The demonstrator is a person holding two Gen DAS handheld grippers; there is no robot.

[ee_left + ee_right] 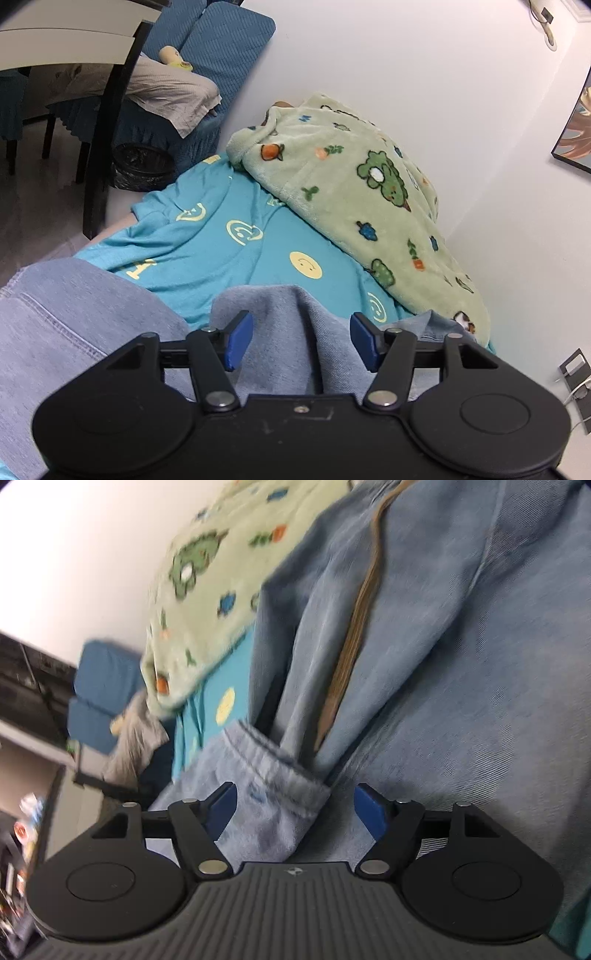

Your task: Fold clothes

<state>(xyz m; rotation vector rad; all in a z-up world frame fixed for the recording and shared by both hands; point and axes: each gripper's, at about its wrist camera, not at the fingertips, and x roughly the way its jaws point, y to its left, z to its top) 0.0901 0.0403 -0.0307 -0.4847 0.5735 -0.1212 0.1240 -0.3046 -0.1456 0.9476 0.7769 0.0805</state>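
Left wrist view: left tongs (302,339) released, pads straddling grey-blue sweatpants (280,325) fold, untouched. Sweatpants lie on bed, near side of green fleece blanket (354,184). Right tongs (294,812) released around elastic cuff (273,775); centre cuff before pinching.

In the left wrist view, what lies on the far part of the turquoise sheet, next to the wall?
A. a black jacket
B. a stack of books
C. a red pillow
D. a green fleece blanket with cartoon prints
D: the green blanket, printed with small cartoon figures, is heaped on the sheet along the wall.
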